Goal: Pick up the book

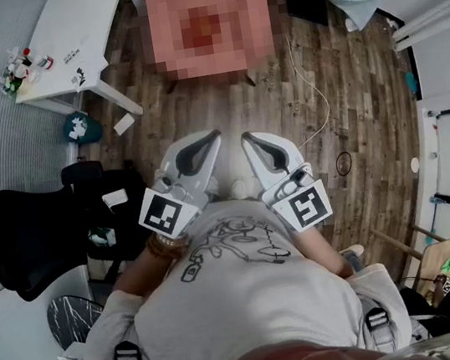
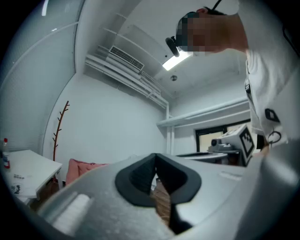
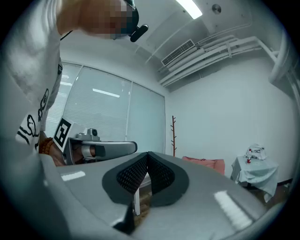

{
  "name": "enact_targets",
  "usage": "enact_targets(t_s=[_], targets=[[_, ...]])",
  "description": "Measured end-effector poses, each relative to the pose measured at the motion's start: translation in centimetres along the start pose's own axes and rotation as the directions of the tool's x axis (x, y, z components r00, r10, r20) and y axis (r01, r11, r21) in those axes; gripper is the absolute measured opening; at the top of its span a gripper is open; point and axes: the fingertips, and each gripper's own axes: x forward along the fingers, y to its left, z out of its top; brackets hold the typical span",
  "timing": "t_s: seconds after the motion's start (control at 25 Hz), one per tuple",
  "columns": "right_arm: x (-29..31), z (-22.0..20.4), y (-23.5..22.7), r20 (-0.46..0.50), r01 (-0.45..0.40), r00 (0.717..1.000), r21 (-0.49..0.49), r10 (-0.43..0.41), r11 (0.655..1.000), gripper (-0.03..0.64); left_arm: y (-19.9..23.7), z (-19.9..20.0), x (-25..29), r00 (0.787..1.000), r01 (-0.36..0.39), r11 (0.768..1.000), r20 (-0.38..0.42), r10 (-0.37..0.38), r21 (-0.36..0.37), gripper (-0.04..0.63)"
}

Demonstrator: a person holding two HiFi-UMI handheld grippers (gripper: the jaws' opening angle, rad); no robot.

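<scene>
Wood floor (image 1: 343, 71) viewed below; left gripper (image 1: 212, 139) and right gripper (image 1: 247, 139) held clenched, empty, chest-high; ready pose judged, book unseen

The right gripper (image 3: 147, 157) showed its grey jaws pressed together, black ribbed pads (image 3: 133, 176) meeting with nothing between them. Just right of their tips, a thin reddish-brown bare-branch coat stand (image 3: 174, 135) rose against the white wall. Right of the stand sat a pink cushioned seat (image 3: 204, 163), and further right a small table under a pale green cloth (image 3: 257, 172). Left of the stand, the left gripper (image 3: 132, 147) lay level beside the person's white printed shirt (image 3: 28, 79).
</scene>
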Motion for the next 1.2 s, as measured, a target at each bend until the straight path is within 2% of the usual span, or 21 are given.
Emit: enact_targets(t_s=[0.68, 0.84, 1.0, 1.2], targets=[[4.2, -0.2, 2.8, 0.01, 0.004, 1.0, 0.009, -0.004, 1.0, 0.006, 4.0, -0.2, -2.9, 1.0, 0.013, 1.0, 0.007, -0.013, -0.02, 0.002], [5.2, -0.5, 3.9, 0.009, 0.005, 1.0, 0.012, -0.005, 1.0, 0.006, 4.9, 0.2, -3.9, 0.999, 0.015, 1.0, 0.042, -0.015, -0.016, 0.002], [6.1, -0.9, 4.7, 0.005, 0.004, 1.0, 0.024, -0.005, 1.0, 0.006, 5.9, -0.8, -4.9, 1.0, 0.005, 1.0, -0.017, -0.006, -0.023, 0.002], [6.4, -1.2, 5.0, -0.007, 0.01, 1.0, 0.022, -0.01, 1.0, 0.006, 6.2, -1.0, -5.3, 1.0, 0.007, 0.999, -0.02, -0.008, -0.034, 0.002]])
